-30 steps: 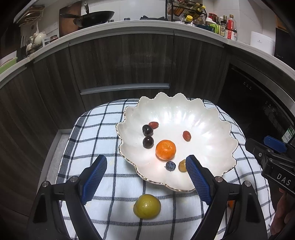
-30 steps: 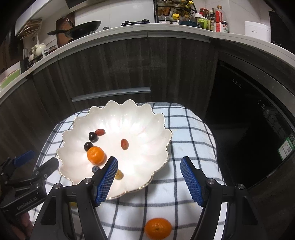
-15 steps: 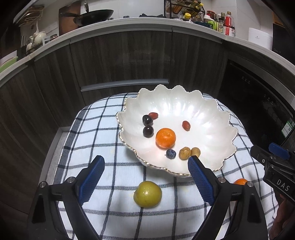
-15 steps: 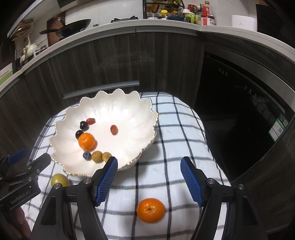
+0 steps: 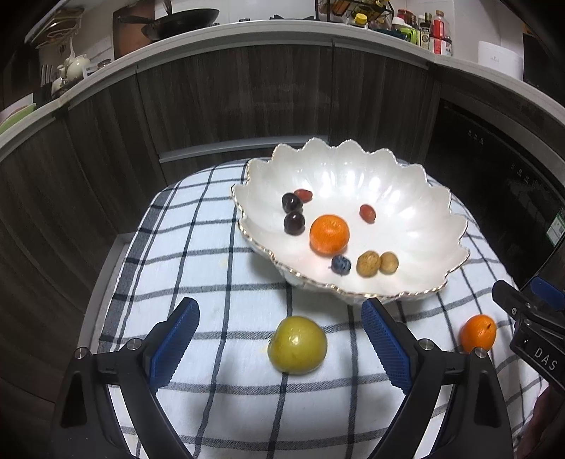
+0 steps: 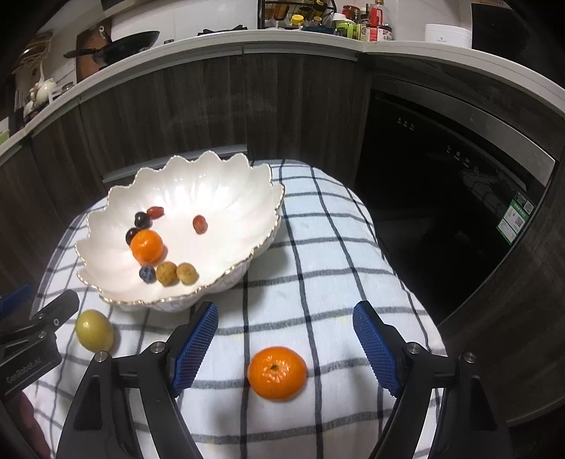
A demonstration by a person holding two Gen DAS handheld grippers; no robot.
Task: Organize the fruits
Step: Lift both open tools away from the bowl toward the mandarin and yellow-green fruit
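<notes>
A white scalloped bowl on the checked cloth holds a mandarin, two dark grapes, red fruits, a blueberry and two brown longans. A yellow-green fruit lies on the cloth in front of the bowl. My left gripper stands open over it, with the fruit between the fingers and untouched. A second mandarin lies at the front right. My right gripper is above it with its jaws opening, and its pads are clear of the fruit.
The blue-and-white checked cloth covers a small rounded surface that drops off on every side. Dark wood cabinets stand behind it and a black oven front is at the right. A counter above carries a pan and bottles.
Both cameras have drawn back from the bowl and sunk. The yellow-green fruit and the loose mandarin now sit higher between the fingers. The right gripper swung right and its jaws widened.
</notes>
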